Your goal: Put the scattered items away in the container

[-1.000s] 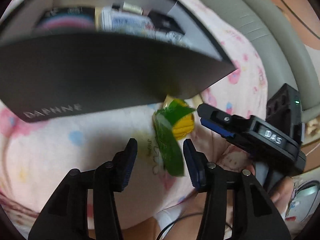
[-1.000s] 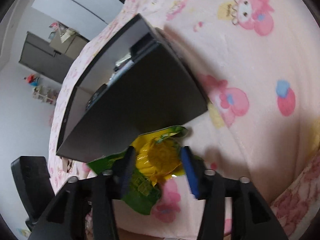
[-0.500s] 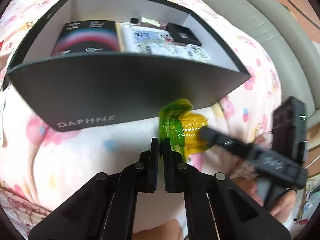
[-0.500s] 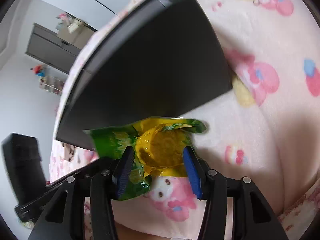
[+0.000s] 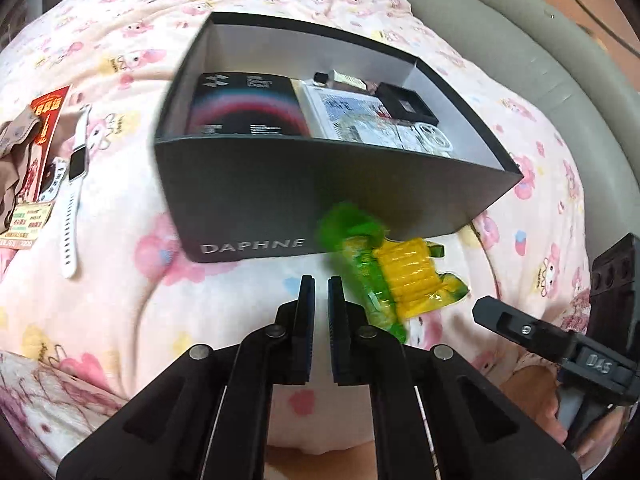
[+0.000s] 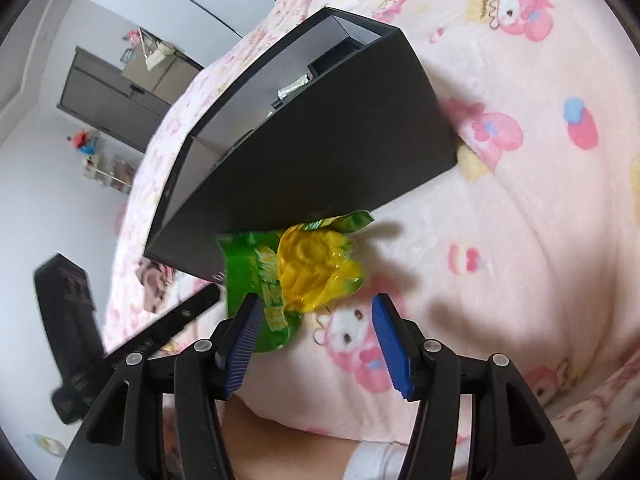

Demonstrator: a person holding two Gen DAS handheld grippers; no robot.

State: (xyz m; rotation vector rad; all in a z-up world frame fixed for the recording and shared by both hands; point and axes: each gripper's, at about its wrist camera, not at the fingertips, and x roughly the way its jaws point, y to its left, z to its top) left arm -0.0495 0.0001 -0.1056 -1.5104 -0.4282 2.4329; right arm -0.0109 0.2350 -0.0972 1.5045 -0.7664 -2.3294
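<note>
A green and yellow corn snack packet (image 5: 400, 280) lies on the pink blanket against the front wall of the dark DAPHNE box (image 5: 320, 196). It also shows in the right wrist view (image 6: 296, 268), just in front of the box (image 6: 320, 152). My left gripper (image 5: 321, 280) is shut and empty, just left of the packet. My right gripper (image 6: 316, 308) is open, its blue pads either side of the packet's near end, not holding it. It appears in the left wrist view (image 5: 532, 332) at the right.
The box holds a dark booklet (image 5: 244, 106), a white packet (image 5: 360, 120) and a small black case (image 5: 404, 108). A white smartwatch (image 5: 74, 184) and a red card (image 5: 44, 136) lie on the blanket at the left. A grey cushion edge (image 5: 560, 60) runs along the right.
My left gripper went from open around the packet to shut and pulled back to its left. The packet shifted and now lies loose between the right gripper's open pads.
</note>
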